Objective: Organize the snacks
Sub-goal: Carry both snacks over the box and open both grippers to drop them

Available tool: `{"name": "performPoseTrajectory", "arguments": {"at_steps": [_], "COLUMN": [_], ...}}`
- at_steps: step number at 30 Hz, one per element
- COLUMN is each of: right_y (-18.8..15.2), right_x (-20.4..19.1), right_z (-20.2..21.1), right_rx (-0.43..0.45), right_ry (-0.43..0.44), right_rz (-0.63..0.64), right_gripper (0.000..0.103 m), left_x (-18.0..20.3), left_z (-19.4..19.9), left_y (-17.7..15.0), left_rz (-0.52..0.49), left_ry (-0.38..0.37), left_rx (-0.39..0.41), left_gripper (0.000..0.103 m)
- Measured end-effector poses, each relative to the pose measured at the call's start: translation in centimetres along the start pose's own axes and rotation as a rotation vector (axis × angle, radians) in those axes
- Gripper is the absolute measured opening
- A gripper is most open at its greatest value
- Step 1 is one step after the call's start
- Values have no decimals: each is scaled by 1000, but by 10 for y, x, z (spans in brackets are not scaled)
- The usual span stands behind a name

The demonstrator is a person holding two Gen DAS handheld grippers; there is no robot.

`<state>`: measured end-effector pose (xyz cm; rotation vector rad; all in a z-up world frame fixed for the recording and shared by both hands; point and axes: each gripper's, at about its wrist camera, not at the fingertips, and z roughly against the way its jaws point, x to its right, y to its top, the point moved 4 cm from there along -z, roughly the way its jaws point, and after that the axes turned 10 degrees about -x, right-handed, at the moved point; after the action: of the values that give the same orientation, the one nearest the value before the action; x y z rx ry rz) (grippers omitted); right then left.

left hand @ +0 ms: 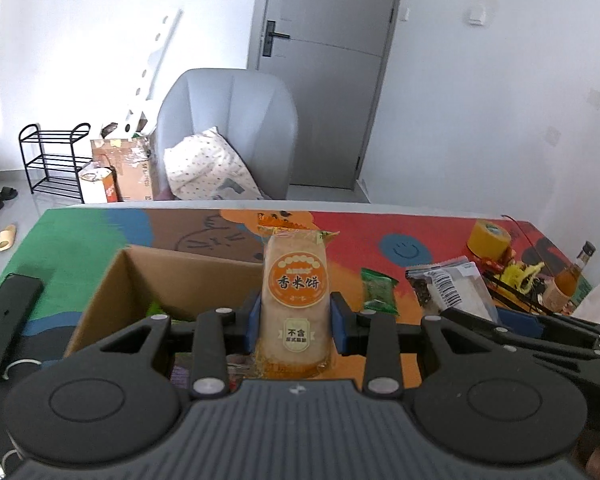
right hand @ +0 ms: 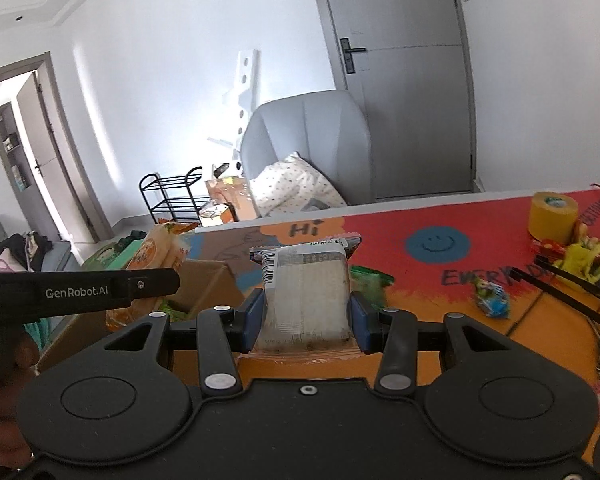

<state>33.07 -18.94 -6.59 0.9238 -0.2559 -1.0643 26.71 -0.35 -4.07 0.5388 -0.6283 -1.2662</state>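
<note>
From my left wrist camera, the cardboard box [left hand: 168, 280] shows only its far wall and a green scrap inside; my tongs' body hides the rest. On the right view, the green packet [right hand: 370, 280] is blurred behind the clamped pack [right hand: 306, 292], whose print is unreadable.

Yellow tape roll [right hand: 553, 213] on colourful mat [right hand: 480, 240]; grey armchair [left hand: 236, 120] behind holds pillow [left hand: 208, 168].

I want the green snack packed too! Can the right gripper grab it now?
Probably not yet. The right gripper is already shut on the barcode packet, so its jaws are full. The green snack lies just past it on the table, uncovered.
</note>
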Motion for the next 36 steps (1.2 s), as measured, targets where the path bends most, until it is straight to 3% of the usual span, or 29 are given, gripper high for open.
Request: {"name": "performPoseTrajectory", "arguments": {"at_steps": [23, 27, 32, 36], "right_y": [9, 12, 14, 15], "right_x": [-70, -79, -91, -99], "right_z": [-29, -32, -40, -44], "right_rx": [-32, -26, -36, -33], "right_ry": [69, 80, 91, 109], "right_rz": [81, 87, 105, 105], "right_gripper": [43, 43, 43, 44], "left_x": [-85, -89, -97, -100], "left_z": [10, 11, 14, 18], "left_y": [-2, -4, -9, -12], "left_rz": [130, 116, 132, 139], "left_ry": [71, 106, 85, 76], "left_rx": [-2, 3, -6, 1], "left_gripper": [34, 43, 50, 64]}}
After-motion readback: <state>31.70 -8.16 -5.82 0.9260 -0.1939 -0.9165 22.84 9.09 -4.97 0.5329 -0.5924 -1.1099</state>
